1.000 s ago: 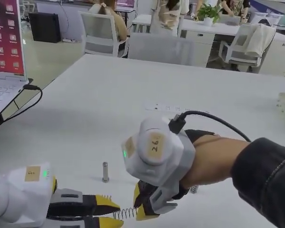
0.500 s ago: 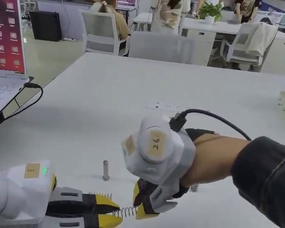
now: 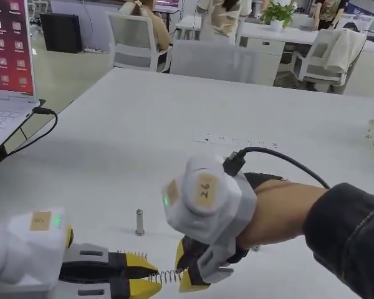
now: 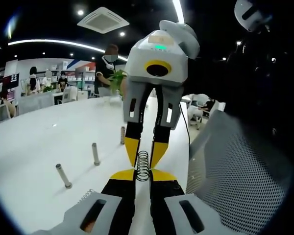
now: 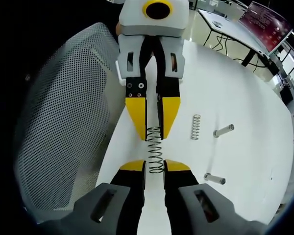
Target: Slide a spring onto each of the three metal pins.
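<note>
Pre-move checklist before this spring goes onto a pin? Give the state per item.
1. Both ends of the thin coiled steel spring gripped: ok.
2. left gripper shut on the spring: ok.
3. right gripper shut on the spring: ok.
4. One spring end free to thread: not ok, both ends are clamped.
5. nearest short grey metal pin and middle pin upright and bare: ok.
6. far pin bare: cannot tell.
</note>
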